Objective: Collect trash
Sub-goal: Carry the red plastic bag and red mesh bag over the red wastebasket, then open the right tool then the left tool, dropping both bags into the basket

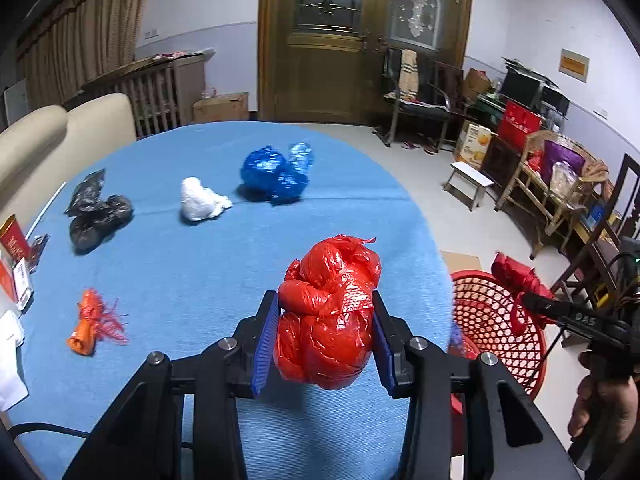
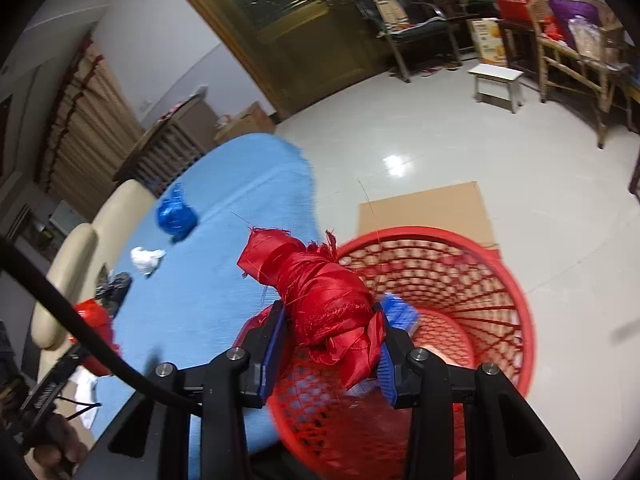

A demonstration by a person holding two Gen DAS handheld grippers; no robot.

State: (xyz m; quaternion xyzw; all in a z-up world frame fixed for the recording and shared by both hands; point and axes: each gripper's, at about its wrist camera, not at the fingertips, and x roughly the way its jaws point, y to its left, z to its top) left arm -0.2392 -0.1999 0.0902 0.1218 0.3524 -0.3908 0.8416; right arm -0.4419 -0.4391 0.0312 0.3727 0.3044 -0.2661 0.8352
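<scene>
My left gripper (image 1: 325,340) is shut on a crumpled red plastic bag (image 1: 330,312), held above the blue table (image 1: 200,272) near its right edge. My right gripper (image 2: 332,344) is shut on a knotted red cloth bundle (image 2: 320,296) over the rim of the red mesh basket (image 2: 500,280), which stands on the floor beside the table. In the left wrist view the same cloth bundle (image 1: 520,280) hangs over the basket (image 1: 492,320). On the table lie a blue bag (image 1: 274,174), a white wad (image 1: 202,200), a black bag (image 1: 96,212) and an orange scrap (image 1: 92,320).
Red boxes and papers (image 1: 16,264) sit at the table's left edge. Cream chairs (image 1: 60,132) stand behind the table. A flat cardboard sheet (image 2: 424,208) lies on the floor past the basket. A small stool (image 2: 496,84) and cluttered furniture (image 1: 560,176) line the right wall.
</scene>
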